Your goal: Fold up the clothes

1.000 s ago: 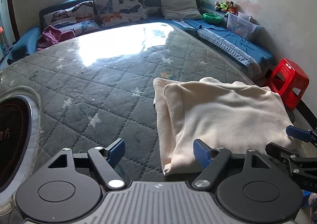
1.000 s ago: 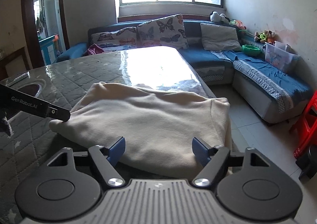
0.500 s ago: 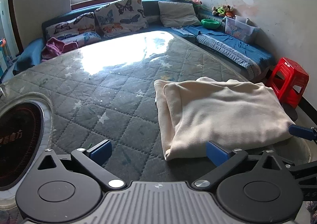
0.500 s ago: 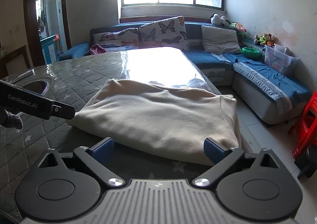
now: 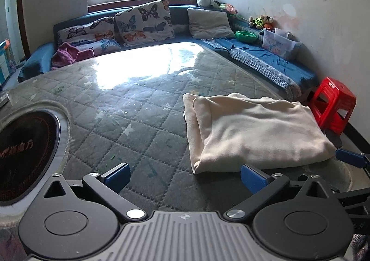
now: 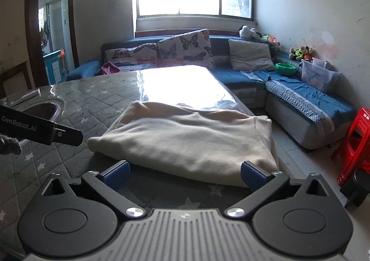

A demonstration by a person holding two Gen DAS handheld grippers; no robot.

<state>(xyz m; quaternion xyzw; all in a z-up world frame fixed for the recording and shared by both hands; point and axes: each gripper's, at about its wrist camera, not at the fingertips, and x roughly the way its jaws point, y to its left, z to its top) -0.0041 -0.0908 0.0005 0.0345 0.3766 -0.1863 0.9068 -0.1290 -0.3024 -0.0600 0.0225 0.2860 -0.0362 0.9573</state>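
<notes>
A cream garment (image 5: 254,131) lies folded into a thick rectangle on the grey quilted table (image 5: 138,108), near its right edge. It also shows in the right wrist view (image 6: 192,140). My left gripper (image 5: 185,174) is open and empty, just short of the garment's near left corner. My right gripper (image 6: 185,172) is open and empty, just short of the garment's near edge. The right gripper's blue fingertip (image 5: 349,157) shows at the far right of the left wrist view. The left gripper's body (image 6: 41,129) shows at the left of the right wrist view.
A round induction hob (image 5: 25,154) is set into the table at the left. A blue corner sofa (image 5: 266,59) with butterfly cushions runs behind and to the right. A red plastic stool (image 5: 333,106) stands on the floor beside the table's right edge.
Both grippers have opened wider and drawn back from the garment. The folded garment lies where it was.
</notes>
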